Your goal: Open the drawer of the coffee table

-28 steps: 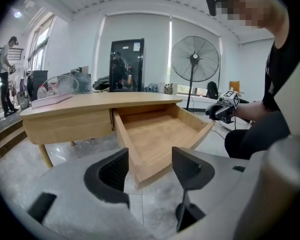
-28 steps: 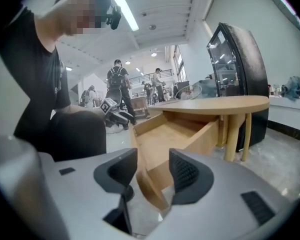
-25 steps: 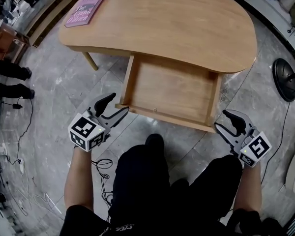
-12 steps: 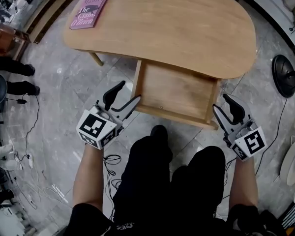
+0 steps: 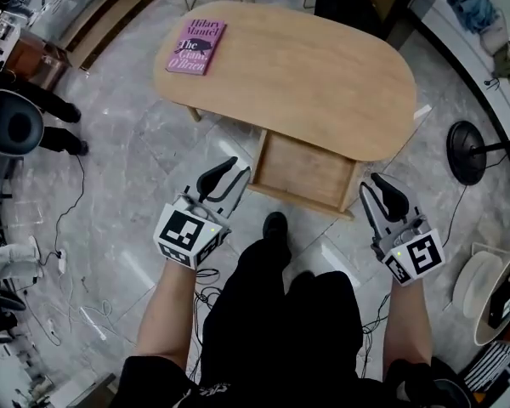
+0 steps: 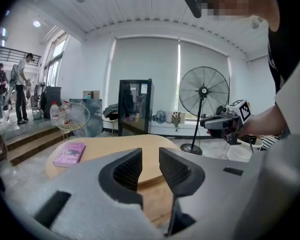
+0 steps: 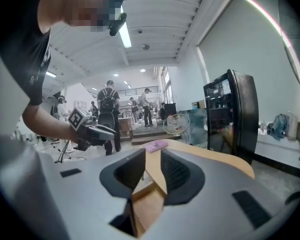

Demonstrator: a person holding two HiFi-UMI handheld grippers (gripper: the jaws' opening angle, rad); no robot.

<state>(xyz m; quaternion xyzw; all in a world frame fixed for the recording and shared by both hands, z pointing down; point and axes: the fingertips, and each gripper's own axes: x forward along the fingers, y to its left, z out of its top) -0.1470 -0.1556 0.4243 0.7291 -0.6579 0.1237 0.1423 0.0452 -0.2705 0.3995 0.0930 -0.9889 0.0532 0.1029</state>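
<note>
Both grippers have come up and back from the pulled-out drawer since the earlier frames, and the whole table now looks smaller and farther below me. I read the left gripper (image 5: pixel 235 170) as empty: its fingers have just been closing to a narrow gap, and I see only tabletop beyond them. The right gripper (image 5: pixel 370 185) is the same, narrower still after closing, with the drawer's corner showing behind the gap but nothing pressed. The shallow light-wood drawer (image 5: pixel 306 172) stands open under the near edge of the kidney-shaped light wooden coffee table (image 5: pixel 323 75), between my two grippers and just beyond my black shoe (image 5: pixel 274 225). A pink paperback book (image 5: pixel 195 47) lies at the table's far left end. I judge the task done, so the risks are mostly mine. The drawer's front juts toward my legs, and a careless step forward could knock it shut or catch a shin. Loose black cables (image 5: pixel 206 291) trail on the grey stone floor (image 5: pixel 127 168) by my feet and could snag as I back off. A black floor fan (image 5: pixel 469 153) stands to the right, well apart. As for its lie, the drawer's mouth faces up and it slides toward me. Its visible long axis runs left to right, roughly along the table's own length.
</note>
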